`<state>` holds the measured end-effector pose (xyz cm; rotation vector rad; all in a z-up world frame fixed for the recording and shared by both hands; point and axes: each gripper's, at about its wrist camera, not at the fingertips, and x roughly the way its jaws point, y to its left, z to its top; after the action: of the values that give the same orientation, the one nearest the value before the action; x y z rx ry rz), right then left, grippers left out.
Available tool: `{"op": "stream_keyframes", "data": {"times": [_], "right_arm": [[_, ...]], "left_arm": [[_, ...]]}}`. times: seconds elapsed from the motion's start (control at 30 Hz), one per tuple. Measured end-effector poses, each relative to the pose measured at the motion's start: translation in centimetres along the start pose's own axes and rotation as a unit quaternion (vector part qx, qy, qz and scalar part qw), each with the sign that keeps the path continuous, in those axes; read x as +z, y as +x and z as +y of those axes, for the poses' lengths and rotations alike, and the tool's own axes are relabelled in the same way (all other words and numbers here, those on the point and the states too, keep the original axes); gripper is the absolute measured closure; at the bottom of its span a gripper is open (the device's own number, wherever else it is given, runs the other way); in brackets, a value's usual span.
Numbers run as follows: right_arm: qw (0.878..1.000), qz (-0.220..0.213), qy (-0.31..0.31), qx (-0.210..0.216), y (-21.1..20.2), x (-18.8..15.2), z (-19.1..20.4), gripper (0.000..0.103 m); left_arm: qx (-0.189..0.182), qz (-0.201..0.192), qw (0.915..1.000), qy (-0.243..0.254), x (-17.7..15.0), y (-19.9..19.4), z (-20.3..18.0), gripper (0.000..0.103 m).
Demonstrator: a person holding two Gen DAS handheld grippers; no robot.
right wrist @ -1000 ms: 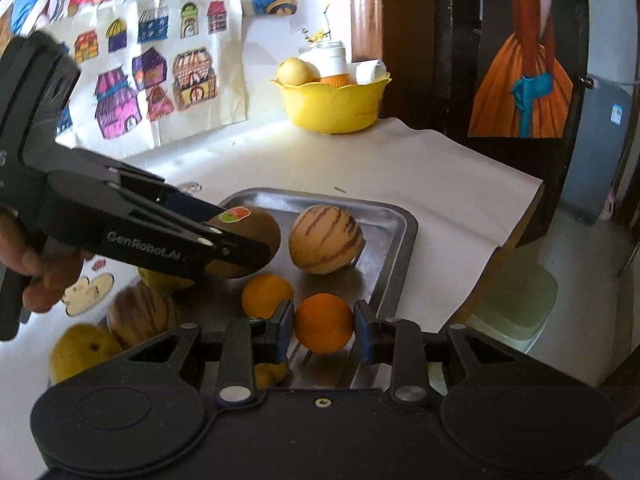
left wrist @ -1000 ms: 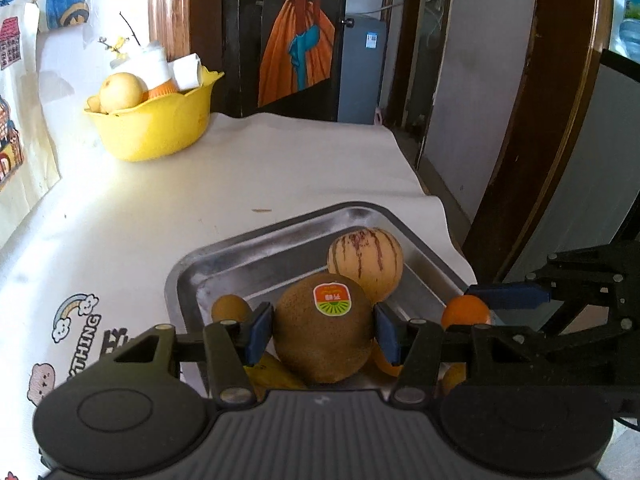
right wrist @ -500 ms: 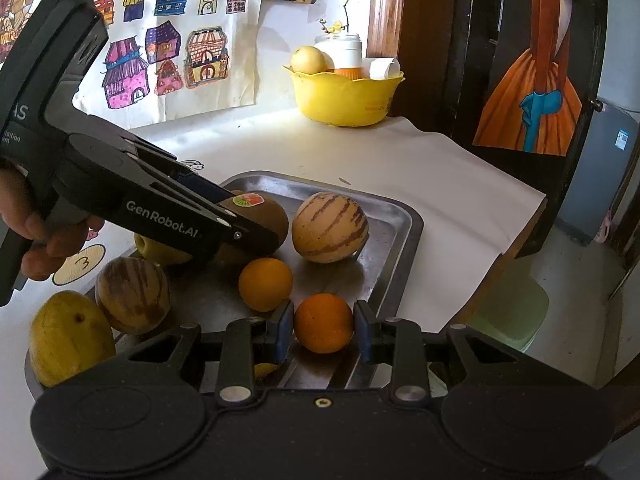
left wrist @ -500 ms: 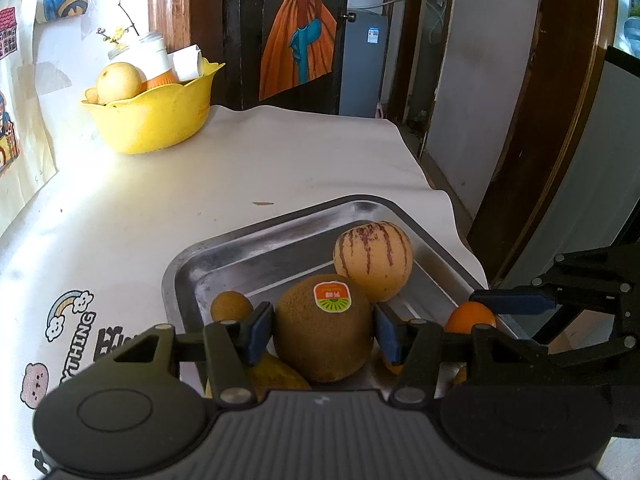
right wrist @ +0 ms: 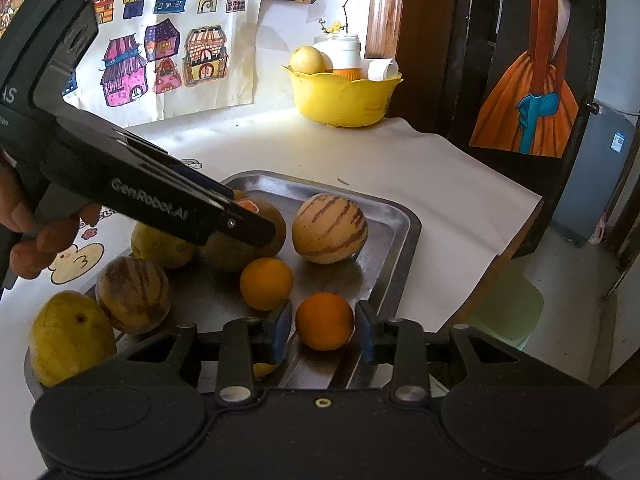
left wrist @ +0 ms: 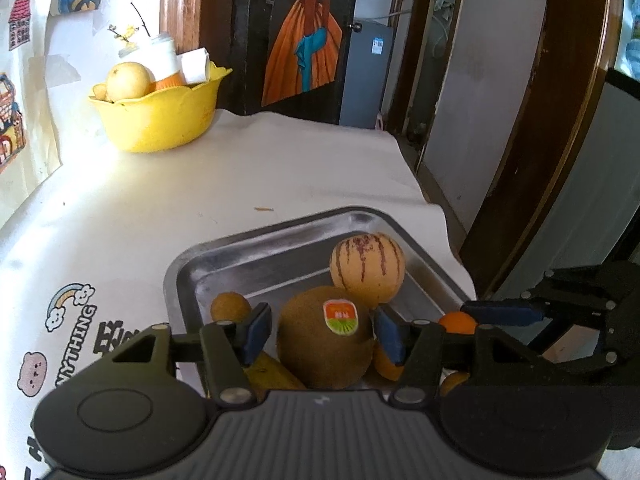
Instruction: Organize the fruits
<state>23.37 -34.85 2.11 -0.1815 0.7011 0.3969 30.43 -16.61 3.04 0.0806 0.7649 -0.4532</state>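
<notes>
Kiwi [left wrist: 324, 336] sits between the left claw [left wrist: 320, 332]'s opening jaws, untouched; orange [right wrist: 325, 321] likewise in the right claw [right wrist: 324, 330], at six o'clock on the tray [right wrist: 404, 216]. Two oranges, two striped melons [right wrist: 330, 228].

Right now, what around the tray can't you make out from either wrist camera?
- Tray: near edge hidden behind both gripper bodies.
- Brown stickered fruit: underside out of sight; left gripper covers it in the right view.
- Yellow bowl: its contents only partly visible past the rim.
</notes>
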Motion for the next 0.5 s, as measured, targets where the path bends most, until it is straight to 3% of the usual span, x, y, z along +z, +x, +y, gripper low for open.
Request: {"op": "stream_keyframes", "data": {"times": [0.07, 0.3, 0.5], "right_arm": [[1.000, -0.002, -0.001, -0.003, -0.4, 0.2, 0.0, 0.059], [1.000, -0.015, -0.001, -0.017, -2.1, 0.9, 0.3, 0.045], [0.999, -0.036, 0.005, -0.031, -4.1, 2.0, 0.8, 0.026]], "left_arm": [[-0.001, -0.014, 0.9999, -0.006, 0.3, -0.8, 0.1, 0.028], [0.002, -0.059, 0.9978, -0.029, 0.9, -3.6, 0.5, 0.017], [0.020, -0.100, 0.9931, -0.058, 0.5, -6.9, 1.0, 0.003]]}}
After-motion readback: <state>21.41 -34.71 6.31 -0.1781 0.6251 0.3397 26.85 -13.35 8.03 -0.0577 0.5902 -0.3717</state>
